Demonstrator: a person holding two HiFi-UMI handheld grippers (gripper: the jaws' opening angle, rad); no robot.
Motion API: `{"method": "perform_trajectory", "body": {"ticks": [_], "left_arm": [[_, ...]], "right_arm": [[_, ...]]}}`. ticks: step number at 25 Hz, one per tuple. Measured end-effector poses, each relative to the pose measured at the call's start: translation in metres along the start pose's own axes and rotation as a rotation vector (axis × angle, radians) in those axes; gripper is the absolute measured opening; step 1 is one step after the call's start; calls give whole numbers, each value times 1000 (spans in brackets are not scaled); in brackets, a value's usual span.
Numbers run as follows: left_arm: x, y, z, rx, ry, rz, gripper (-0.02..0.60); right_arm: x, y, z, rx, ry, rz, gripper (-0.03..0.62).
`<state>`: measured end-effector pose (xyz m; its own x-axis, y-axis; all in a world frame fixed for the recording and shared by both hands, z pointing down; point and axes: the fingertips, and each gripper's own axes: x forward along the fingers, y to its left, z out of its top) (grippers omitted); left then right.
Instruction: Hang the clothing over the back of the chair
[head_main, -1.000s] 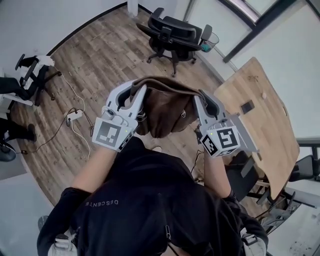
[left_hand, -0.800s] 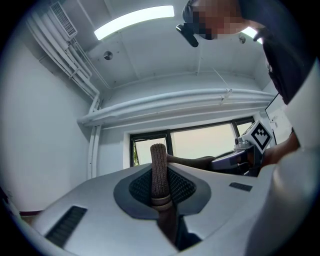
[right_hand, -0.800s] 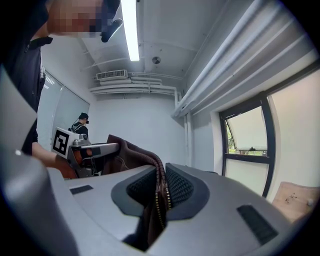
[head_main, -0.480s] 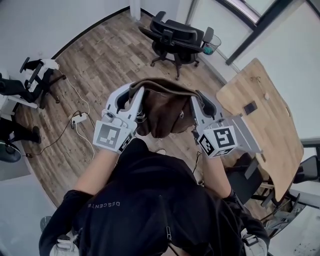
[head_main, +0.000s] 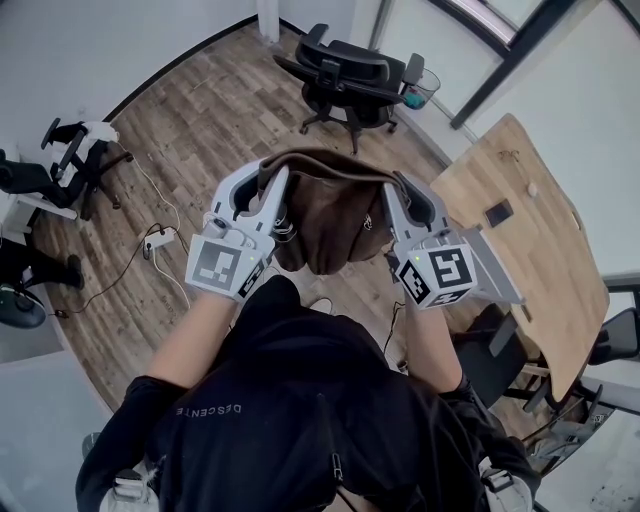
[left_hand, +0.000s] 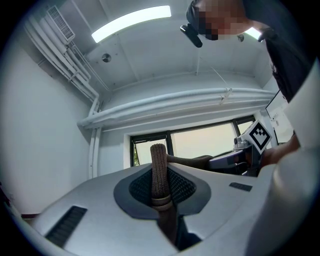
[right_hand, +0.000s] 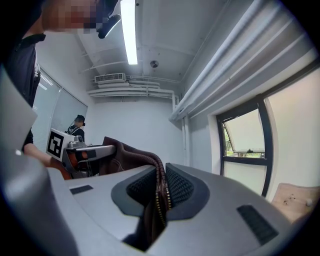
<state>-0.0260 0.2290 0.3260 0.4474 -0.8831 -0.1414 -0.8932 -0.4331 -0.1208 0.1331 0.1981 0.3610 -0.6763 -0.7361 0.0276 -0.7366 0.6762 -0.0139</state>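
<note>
Two ends of the brown clothing (head_main: 330, 215) are held up at mid-frame, the fingers of the left gripper (head_main: 270, 178) pinching its ribbed hem, those of the right gripper (head_main: 398, 190) its zipper edge, well apart from the black chair (head_main: 350, 70) at upper centre

Wooden table (head_main: 545, 265) at right, white power strip (head_main: 155, 238) on floor (head_main: 200, 130).

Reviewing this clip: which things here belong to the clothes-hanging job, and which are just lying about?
Job: brown jacket, gripped by left tool and right tool; black office chair, the likely target.
Lying about: wooden table, phone on it, waste bin, power strip on the floor.
</note>
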Motion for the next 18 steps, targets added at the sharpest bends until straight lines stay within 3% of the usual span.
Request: {"method": "perform_trajectory", "body": {"ticks": [18], "left_arm": [[82, 50, -8, 1, -9, -87, 52]], "right_arm": [[64, -50, 10, -4, 36, -54, 57]]}}
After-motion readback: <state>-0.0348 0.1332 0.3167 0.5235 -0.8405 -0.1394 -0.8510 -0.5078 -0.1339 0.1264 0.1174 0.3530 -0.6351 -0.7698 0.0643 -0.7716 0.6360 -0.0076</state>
